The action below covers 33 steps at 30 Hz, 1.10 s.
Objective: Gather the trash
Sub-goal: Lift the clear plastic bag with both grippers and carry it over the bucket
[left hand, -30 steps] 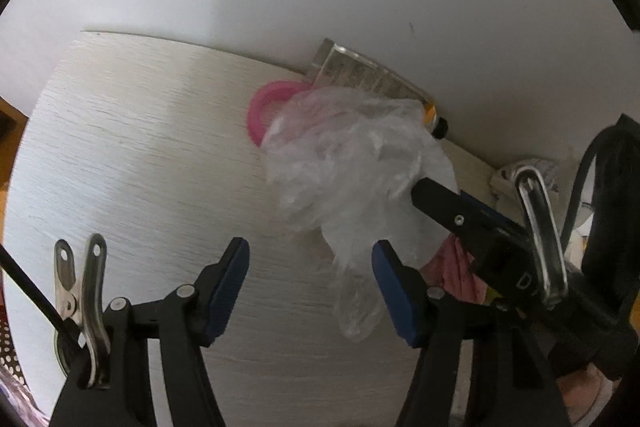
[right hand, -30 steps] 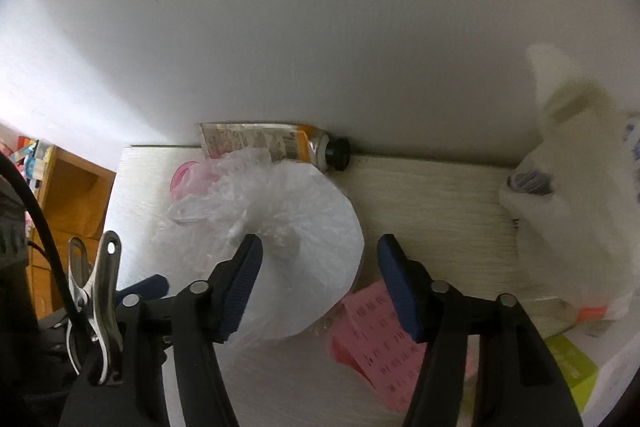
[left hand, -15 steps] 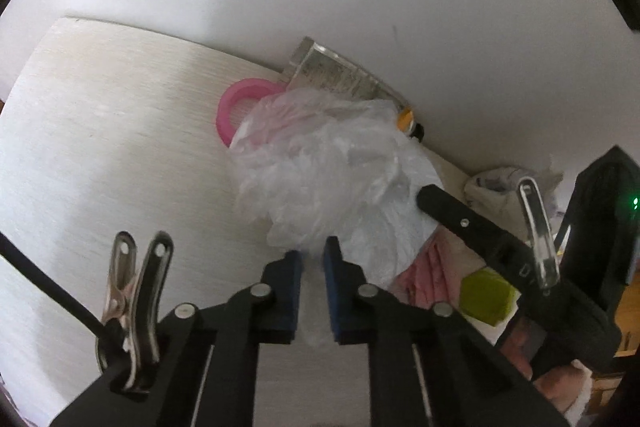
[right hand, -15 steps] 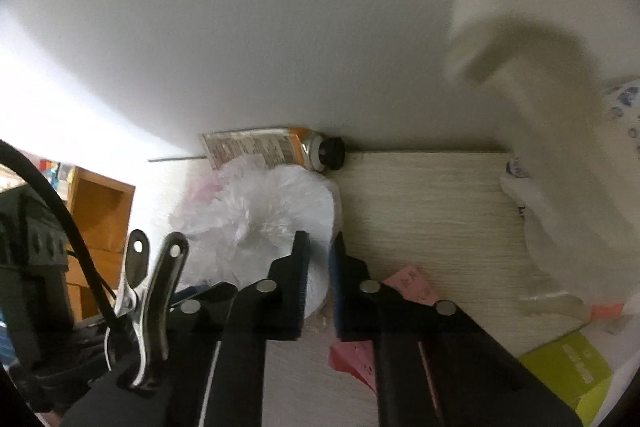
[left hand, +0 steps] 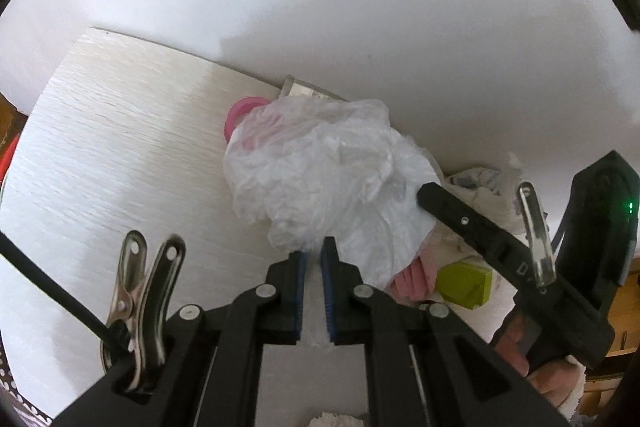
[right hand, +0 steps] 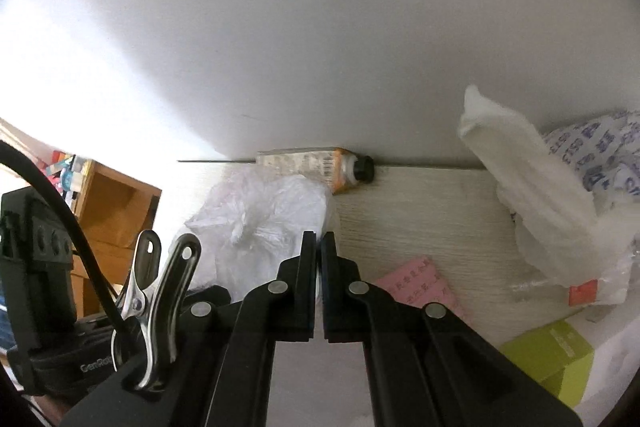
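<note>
A crumpled clear plastic bag (left hand: 328, 179) lies on the white wood-grain table (left hand: 120, 147) near the wall. My left gripper (left hand: 313, 255) is shut on the bag's near edge, with film pinched between its blue pads. My right gripper (right hand: 319, 239) is shut on the bag (right hand: 260, 219) from its other side, a thin strip of film showing between its pads. In the left wrist view, a black finger (left hand: 460, 217) of the right gripper reaches into the bag's right side, and a hand holds that gripper low at the right.
A pink ring (left hand: 244, 107) lies partly under the bag. A tube with an orange end and black cap (right hand: 320, 167) rests against the wall. A pink paper (right hand: 420, 283), a green box (right hand: 548, 355) and a white printed bag (right hand: 560, 187) crowd the right side.
Both grippers went from wide open to shut on the plastic bag. Both have risen a little and the bag has gathered up between them.
</note>
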Available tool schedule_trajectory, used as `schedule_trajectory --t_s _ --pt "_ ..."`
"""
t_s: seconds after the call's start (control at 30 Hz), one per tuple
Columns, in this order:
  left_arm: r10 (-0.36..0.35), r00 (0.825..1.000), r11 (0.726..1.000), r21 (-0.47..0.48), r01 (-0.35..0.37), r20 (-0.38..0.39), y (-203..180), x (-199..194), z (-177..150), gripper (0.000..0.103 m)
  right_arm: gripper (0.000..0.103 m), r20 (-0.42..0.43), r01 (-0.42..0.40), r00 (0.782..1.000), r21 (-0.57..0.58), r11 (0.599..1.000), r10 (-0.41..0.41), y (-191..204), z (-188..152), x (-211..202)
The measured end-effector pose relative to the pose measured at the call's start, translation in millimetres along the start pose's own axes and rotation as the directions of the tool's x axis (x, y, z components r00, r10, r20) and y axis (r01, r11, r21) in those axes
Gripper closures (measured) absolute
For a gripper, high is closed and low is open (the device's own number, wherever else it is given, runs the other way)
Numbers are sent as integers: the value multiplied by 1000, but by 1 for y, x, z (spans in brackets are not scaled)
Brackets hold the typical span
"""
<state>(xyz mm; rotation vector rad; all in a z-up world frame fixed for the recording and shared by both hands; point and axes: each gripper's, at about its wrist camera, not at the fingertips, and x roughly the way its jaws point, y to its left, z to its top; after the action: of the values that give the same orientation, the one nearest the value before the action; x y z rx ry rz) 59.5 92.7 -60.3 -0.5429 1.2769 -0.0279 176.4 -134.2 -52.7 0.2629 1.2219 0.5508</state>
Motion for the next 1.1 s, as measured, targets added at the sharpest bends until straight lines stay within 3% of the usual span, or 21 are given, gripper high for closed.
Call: schedule_trajectory --t_s 0.2,0.57,0.77,1.1 --pt "-5 1000 1000 11 5 29 -5 -2 -2 96 100 34 -16 999 -20 1000 16 11 -7 -17" --pt "-4 992 999 33 -1 127 -7 -45 -30 98 101 79 -29 996 -59 998 34 41 -33 -22" --pt "9 984 999 36 -15 178 -7 -60 -36 99 101 126 -74 988 -85 994 85 60 -41 -29" --pt "81 971 997 -33 -75 225 17 -91 -34 99 101 67 -89 993 -147 985 100 113 -40 -9"
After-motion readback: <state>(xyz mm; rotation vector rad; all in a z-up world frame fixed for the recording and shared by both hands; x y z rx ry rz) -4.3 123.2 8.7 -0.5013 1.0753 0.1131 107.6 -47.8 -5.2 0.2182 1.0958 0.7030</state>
